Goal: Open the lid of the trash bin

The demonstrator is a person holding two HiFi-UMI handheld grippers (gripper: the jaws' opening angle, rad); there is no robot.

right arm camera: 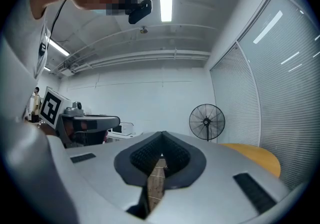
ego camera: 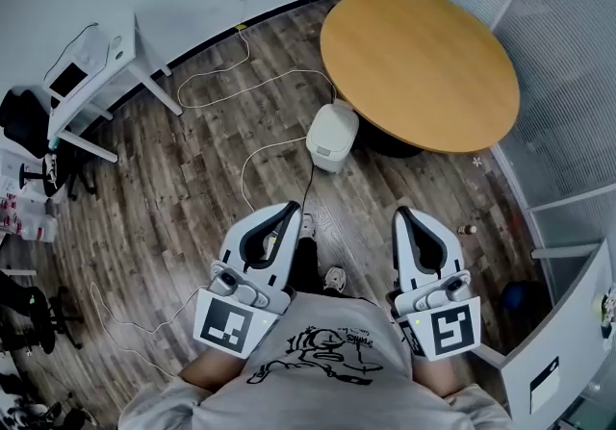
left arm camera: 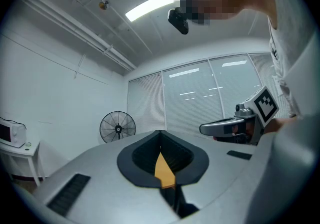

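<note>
At the far left a white side table point(ego camera: 104, 72) stands on the dark wood-plank floor point(ego camera: 192, 178), and a thin white cable point(ego camera: 252, 82) loops across the boards from it toward the middle of the room.

The left gripper point(ego camera: 289, 211) is held low in front of the person's grey printed T-shirt point(ego camera: 318, 361), pointing forward. In the left gripper view its jaws are closed tip to tip, leaving only a thin slit lower down. Nothing is gripped between them. A black standing fan point(left arm camera: 117, 127) shows beyond them.

Ahead of both grippers, and well apart from them, the white plastic trash bin point(ego camera: 332, 136) stands on the floor. It is just beside the near edge of the round table with a light wooden top point(ego camera: 419, 63). Its rounded lid point(ego camera: 330, 129) is down. Neither gripper touches the bin.

The right gripper point(ego camera: 401, 215) is level with the left one and roughly parallel to it, also aimed forward. In the right gripper view its jaws meet at the tip as well, and the narrow gap below shows only floor planks, so it holds nothing.

At the far right a ribbed, frosted glass partition point(ego camera: 568, 43) runs beside the round table.
</note>
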